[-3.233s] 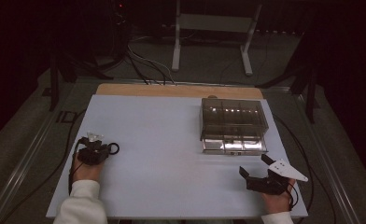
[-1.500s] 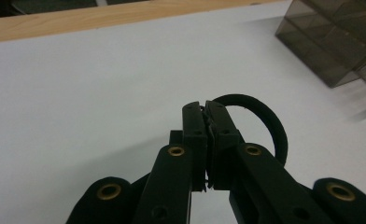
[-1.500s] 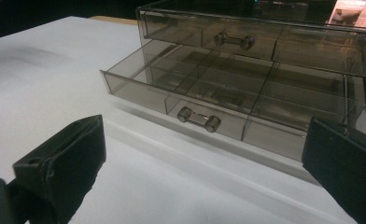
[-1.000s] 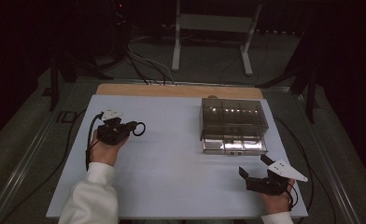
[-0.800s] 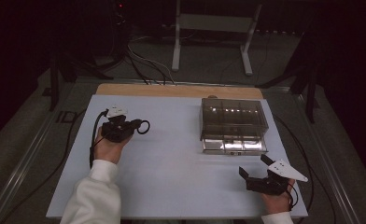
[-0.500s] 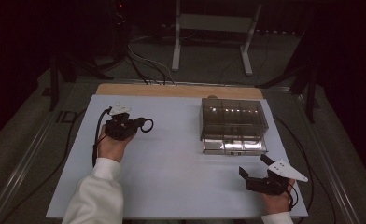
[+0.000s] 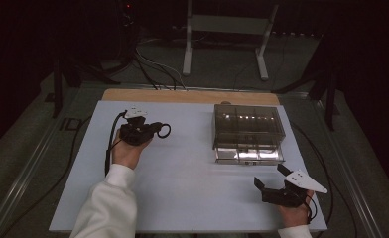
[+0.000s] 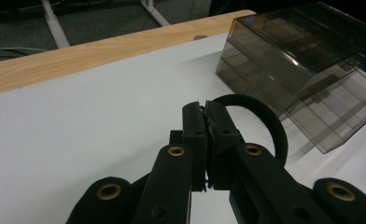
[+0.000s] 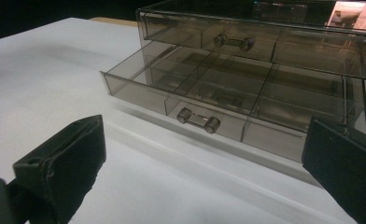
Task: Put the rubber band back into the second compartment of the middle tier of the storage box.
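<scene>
My left gripper (image 7: 154, 130) is shut on a black ring (image 7: 164, 130) and hovers over the left middle of the white table (image 7: 192, 173). In the left gripper view the ring (image 8: 270, 125) loops out to the right of the pinched jaws of the left gripper (image 8: 206, 111). A smoky clear drawer box (image 7: 247, 124) stands at the right, its lower drawer (image 7: 249, 154) pulled out. My right gripper (image 7: 270, 177) is open near the front right corner, facing the box. In the right gripper view the lower drawer (image 9: 195, 91) shows divided compartments, with the right gripper (image 9: 202, 140) in front of it.
A wooden strip (image 7: 182, 95) runs along the table's far edge. Cables (image 7: 108, 148) trail from the left gripper off the left side. A metal stand (image 7: 225, 29) is on the floor beyond the table. The upper drawer (image 9: 265, 44) is closed.
My left hand has carried the black ring from near the left edge forward and to the right, toward the box. The right gripper has stayed put and open.
</scene>
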Available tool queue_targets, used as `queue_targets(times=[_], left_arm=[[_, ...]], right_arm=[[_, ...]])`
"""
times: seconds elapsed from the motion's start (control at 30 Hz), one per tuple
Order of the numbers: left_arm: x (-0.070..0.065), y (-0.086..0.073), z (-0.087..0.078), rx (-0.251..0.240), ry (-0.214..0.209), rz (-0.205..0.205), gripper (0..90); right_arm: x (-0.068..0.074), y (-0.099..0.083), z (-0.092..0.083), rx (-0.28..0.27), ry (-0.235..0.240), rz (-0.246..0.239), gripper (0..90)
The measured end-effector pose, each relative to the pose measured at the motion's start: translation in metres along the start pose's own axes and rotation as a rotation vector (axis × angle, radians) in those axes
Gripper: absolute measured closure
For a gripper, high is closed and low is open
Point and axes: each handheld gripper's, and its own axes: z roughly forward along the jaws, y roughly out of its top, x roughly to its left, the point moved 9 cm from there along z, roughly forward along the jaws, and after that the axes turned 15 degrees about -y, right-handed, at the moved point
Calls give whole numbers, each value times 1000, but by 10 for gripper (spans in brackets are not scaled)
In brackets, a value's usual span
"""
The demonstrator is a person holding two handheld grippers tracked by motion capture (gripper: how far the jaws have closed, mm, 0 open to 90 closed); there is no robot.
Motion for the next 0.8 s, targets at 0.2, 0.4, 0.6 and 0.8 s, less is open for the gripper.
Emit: queue_targets(times=[0.2,0.4,0.6,0.8], left_arm=[[-3,4,6,0,-16,7,890],[-5,8,13,-2,-22,7,890],[-8,12,18,5,-27,16,890],[-11,16,24,4,-35,19,890]], right_arm=[[0,0,0,0,0,0,2],[0,0,0,0,1,-1,3],[0,0,0,-2,1,1,2],[0,0,0,-2,1,-1,3]])
